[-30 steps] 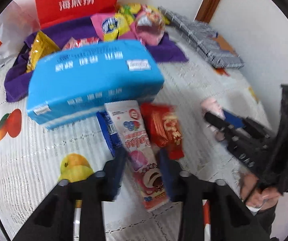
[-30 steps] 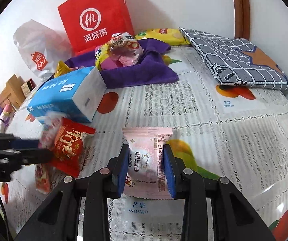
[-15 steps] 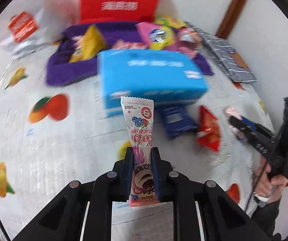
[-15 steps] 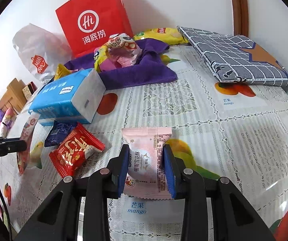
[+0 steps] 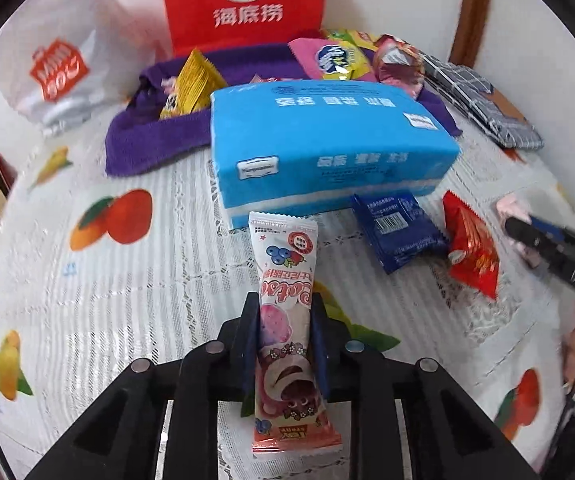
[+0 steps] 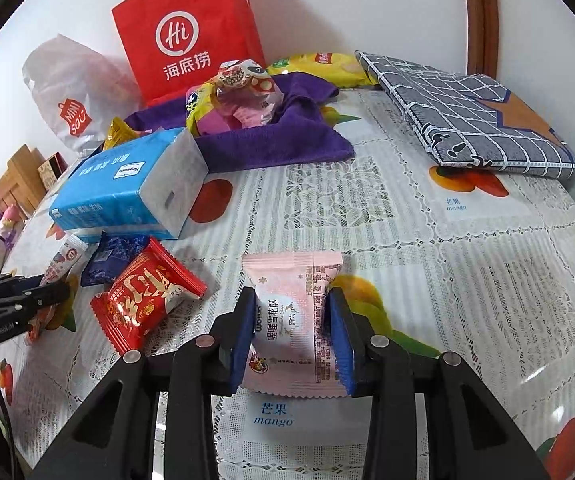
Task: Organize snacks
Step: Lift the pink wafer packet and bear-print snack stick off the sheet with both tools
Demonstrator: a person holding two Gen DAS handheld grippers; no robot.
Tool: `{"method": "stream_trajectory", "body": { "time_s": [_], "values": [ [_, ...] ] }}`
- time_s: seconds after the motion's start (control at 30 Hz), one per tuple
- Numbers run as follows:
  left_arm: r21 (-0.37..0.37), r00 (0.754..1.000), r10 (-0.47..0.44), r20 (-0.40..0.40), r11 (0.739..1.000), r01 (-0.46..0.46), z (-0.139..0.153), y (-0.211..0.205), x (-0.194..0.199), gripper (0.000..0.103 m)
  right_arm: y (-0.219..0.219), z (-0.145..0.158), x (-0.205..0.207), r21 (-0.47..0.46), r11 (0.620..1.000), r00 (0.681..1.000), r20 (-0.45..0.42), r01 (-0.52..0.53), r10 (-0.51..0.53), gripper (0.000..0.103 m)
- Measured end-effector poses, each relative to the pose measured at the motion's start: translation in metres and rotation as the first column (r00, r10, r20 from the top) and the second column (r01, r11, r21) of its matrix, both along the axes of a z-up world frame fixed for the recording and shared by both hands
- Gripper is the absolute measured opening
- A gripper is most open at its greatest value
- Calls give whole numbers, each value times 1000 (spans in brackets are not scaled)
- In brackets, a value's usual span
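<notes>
Left claw [image 5: 283, 344] grips a long wafer bar [image 5: 285, 320], right claw [image 6: 291, 336] a pink snack packet [image 6: 293, 312].

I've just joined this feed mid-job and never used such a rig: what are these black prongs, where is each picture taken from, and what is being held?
There is no robot here: a person holds a two-finger clamp in each hand, with a wide-angle camera on each looking along its fingers. In the left view, the left gripper is shut on a long pink-and-white snack bar. In the right view, the right gripper is shut on a pale pink snack packet. On the fruit-print tablecloth lie a blue tissue pack, a dark blue packet and a red packet. Behind, more snacks sit on a purple cloth before a red paper bag.
</notes>
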State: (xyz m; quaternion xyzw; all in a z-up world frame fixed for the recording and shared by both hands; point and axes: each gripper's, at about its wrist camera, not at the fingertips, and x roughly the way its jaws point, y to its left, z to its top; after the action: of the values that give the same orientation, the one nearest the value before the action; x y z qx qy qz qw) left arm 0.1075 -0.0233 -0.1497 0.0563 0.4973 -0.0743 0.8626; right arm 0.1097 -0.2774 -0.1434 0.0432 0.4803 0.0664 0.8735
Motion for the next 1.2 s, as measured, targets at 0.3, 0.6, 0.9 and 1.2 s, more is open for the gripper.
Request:
{"method": "stream_trajectory", "body": {
  "time_s": [0.3, 0.6, 0.9, 1.2],
  "values": [
    [14, 995, -15, 100, 1000, 13, -2, -2, -8, 21, 21, 4, 4, -74, 997, 999, 27, -16, 19, 37],
    [4, 993, -14, 120, 1000, 13, -2, 0, -10, 23, 17, -2, 25, 36, 999, 1000, 19, 3, -4, 37],
    [-61, 994, -8, 108, 998, 14, -4, 5, -9, 24, 22, -5, 27, 9, 1000, 1000, 2, -11, 11, 39],
    [-100, 995, -9, 102, 995, 20, -4, 10, -8, 26, 34, -6, 27, -65, 997, 999, 0, -33, 33, 43]
  ]
}}
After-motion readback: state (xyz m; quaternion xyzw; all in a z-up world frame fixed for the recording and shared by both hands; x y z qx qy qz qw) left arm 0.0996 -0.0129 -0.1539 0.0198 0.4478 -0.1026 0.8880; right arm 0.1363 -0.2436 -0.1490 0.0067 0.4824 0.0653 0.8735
